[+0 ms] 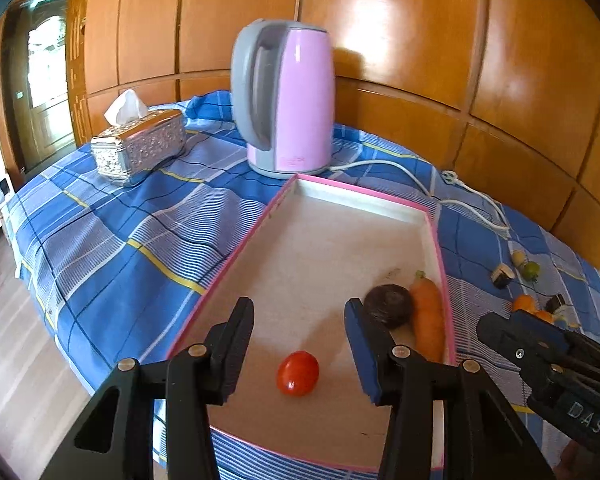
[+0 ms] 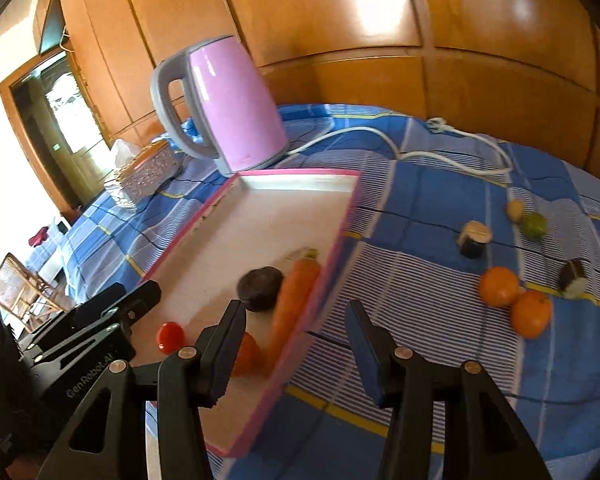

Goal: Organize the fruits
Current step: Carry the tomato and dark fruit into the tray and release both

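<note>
A pink-rimmed white tray lies on the blue checked cloth. In it are a red tomato, a dark round fruit, a carrot and an orange fruit partly hidden by a finger. My left gripper is open and empty above the tomato. My right gripper is open and empty over the tray's right rim. Two oranges, a green fruit, a small yellowish fruit and two sushi-like rolls lie on the cloth to the right.
A pink kettle stands behind the tray, its white cord trailing right. A silver tissue box sits at the back left. Wooden panelling backs the table. The table edge drops to the floor on the left.
</note>
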The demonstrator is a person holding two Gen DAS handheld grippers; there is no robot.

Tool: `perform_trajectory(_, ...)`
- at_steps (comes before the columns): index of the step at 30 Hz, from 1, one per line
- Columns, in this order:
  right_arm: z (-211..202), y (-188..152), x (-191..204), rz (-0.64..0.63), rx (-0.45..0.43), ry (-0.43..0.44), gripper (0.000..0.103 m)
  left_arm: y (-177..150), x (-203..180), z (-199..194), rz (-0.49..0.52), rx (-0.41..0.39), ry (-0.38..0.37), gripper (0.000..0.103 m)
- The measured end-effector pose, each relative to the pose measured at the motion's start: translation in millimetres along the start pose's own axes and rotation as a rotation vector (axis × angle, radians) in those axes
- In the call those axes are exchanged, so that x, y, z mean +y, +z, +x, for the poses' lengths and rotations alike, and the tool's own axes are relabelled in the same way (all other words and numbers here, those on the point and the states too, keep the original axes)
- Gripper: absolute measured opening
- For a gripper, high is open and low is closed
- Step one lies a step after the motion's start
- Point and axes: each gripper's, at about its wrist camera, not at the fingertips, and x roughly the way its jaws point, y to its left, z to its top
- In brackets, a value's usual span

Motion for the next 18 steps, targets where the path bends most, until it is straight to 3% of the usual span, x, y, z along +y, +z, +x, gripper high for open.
perform_trajectory(18,-26,-21,-50,0.088,-0.04,-0.122,0.052,-19,-62,-9,0.156,0.022,-0.083,0.048)
